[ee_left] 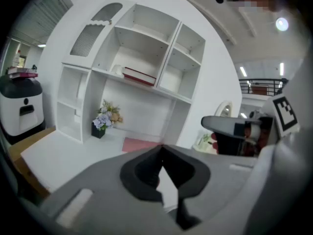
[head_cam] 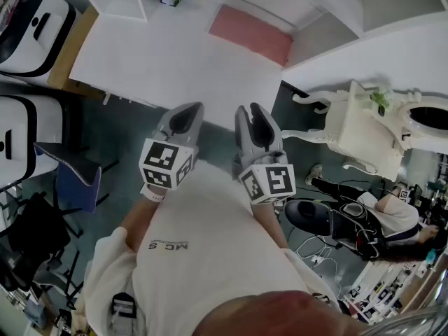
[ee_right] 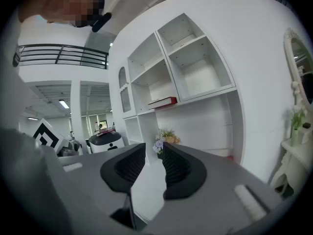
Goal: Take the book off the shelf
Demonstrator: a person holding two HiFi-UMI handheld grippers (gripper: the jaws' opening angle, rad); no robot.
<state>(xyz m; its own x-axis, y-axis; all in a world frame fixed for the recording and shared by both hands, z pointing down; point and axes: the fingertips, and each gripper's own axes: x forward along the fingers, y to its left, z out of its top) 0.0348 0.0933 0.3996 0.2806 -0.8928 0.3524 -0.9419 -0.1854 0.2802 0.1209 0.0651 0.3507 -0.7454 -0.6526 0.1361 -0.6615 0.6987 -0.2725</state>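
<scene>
**Inspector:** Any legible writing?

**Assessor:** Little. The person's white shirt (head_cam: 210,257) bears small grey lettering that seems to read "MC S"; I would not vouch for more. Each gripper's cube carries black-and-white square markers, which are patterns and not text. The cover of the book (ee_left: 139,75) is too small to read.

**Inspector:** Location of the book?

**Assessor:** It is red and lies flat on a board of the white shelf unit (ee_left: 166,67), in the wide middle compartment. This is above the desk (head_cam: 161,54), where a pot of flowers (ee_left: 106,115) and a pink mat (head_cam: 250,33) sit. Neither gripper touches the book; both are well apart from it.

**Inspector:** Pose of the hands?

**Assessor:** In the head view both grippers are held out side by side before the chest, close together. They point forward toward the desk and shelves, roughly level.

**Inspector:** Jaws?

**Assessor:** On the left gripper (ee_left: 161,148), the tips meet and nothing is held. On the right gripper (ee_right: 154,148), the jaws are drawn in close. Only a thin slit is left between the ribbed pads (ee_right: 176,168), and nothing sits in it.
</scene>
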